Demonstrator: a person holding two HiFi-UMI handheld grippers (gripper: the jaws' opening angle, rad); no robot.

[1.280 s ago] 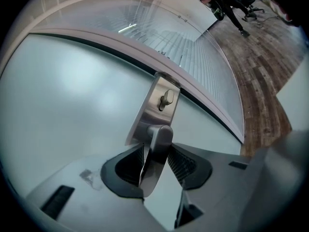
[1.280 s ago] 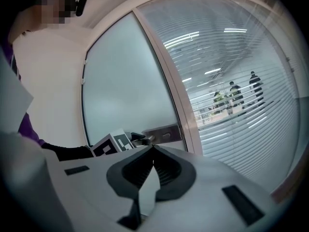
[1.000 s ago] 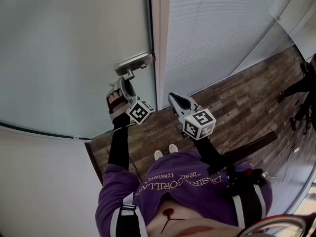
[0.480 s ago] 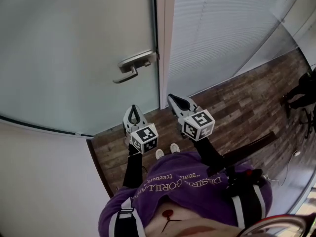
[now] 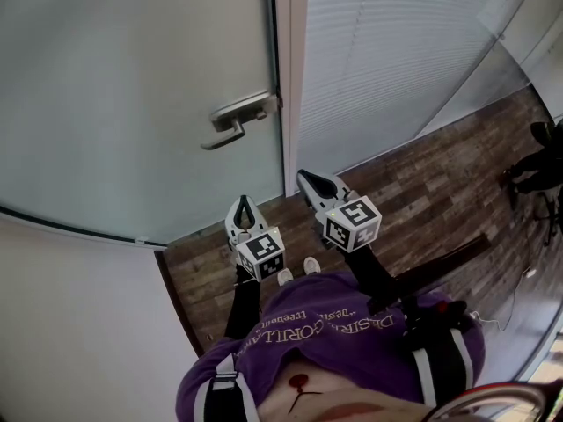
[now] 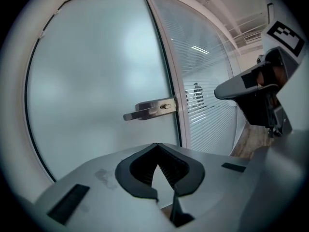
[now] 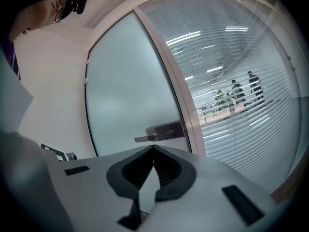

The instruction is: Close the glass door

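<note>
beside the glass door (image 5: 132,86) stands a slatted panel (image 5: 387,60).

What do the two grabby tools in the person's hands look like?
The left tool and right tool are pale grey and taper to pointed tips, with black ribbed pads inside. Each carries a white cube printed with black square markers. The person wears black sleeves and a purple shirt with white lettering.

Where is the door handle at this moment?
In the head view, the door handle sits at the right edge of the glass door, beside the white frame, above and apart from the left gripper.
</note>
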